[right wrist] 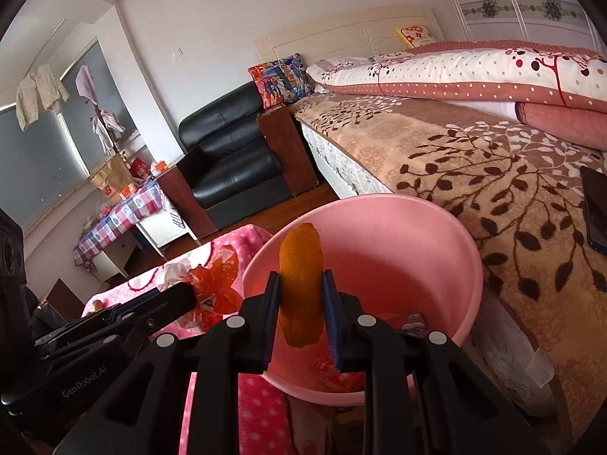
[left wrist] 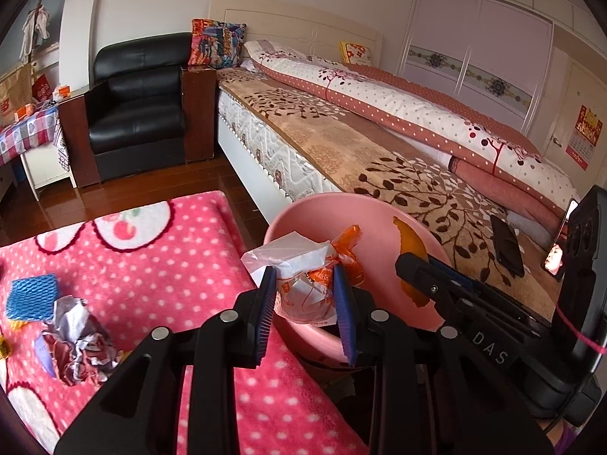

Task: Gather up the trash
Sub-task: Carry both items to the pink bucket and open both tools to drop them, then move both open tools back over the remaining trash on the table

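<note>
My left gripper (left wrist: 305, 297) is closed on a crinkled white and orange plastic wrapper (left wrist: 303, 265) at the rim of the pink basin (left wrist: 322, 204). My right gripper (right wrist: 301, 303) pinches a rough orange peel (right wrist: 301, 276) over the same smooth basin, which stands between the fleecy pink dotted blanket (left wrist: 151, 265) and the bed (left wrist: 360, 144). On the blanket lie crumpled foil paper (left wrist: 77, 345) and a blue foam net (left wrist: 32, 295). I read "DAS" and "GenRobot.AI" on the grippers.

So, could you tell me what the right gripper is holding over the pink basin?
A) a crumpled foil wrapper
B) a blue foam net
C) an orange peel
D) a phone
C: the right gripper is shut on an orange peel above the pink basin.
</note>
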A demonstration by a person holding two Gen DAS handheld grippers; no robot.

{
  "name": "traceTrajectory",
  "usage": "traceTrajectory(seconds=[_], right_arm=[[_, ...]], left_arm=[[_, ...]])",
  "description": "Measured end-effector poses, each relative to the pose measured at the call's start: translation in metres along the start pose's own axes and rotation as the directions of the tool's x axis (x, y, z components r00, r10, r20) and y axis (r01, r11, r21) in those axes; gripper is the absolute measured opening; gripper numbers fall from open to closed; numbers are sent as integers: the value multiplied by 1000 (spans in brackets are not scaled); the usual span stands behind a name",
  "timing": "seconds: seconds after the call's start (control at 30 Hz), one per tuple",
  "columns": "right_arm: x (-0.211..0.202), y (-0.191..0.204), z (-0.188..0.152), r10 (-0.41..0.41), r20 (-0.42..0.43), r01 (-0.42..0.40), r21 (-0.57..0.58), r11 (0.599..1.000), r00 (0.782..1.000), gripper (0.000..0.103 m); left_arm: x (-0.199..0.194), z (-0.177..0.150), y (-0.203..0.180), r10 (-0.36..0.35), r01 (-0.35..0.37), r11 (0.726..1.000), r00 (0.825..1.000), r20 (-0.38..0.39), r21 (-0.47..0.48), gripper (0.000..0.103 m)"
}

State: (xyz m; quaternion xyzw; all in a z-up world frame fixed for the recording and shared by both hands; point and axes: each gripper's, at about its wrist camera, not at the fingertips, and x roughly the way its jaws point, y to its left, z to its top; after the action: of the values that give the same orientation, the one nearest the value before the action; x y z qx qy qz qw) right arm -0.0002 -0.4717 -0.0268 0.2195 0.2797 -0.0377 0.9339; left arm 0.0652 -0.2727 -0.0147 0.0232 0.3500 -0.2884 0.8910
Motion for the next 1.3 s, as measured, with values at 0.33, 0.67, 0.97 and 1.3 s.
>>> traceTrajectory(seconds=[0.33,0.67,0.97,1.3], right_arm=[[9,-19,-4,-47,-18,47,24,999,999,23],[11,-22,-5,-60,-23,60,34,998,998,39],[4,-18,-5,-51,-14,51,29,998,999,40],[-18,5,-8,-26,12,26,3,1000,1000,43]], left_arm=[[27,-3,-8,-5,6,1000,999,-43,17,30],[33,-3,-9,-39,40,999,998,-53,17,43],[20,-1,-10,-26,27,999,999,-25,28,43],[-14,1,-6,-30,30,999,999,33,25,43]])
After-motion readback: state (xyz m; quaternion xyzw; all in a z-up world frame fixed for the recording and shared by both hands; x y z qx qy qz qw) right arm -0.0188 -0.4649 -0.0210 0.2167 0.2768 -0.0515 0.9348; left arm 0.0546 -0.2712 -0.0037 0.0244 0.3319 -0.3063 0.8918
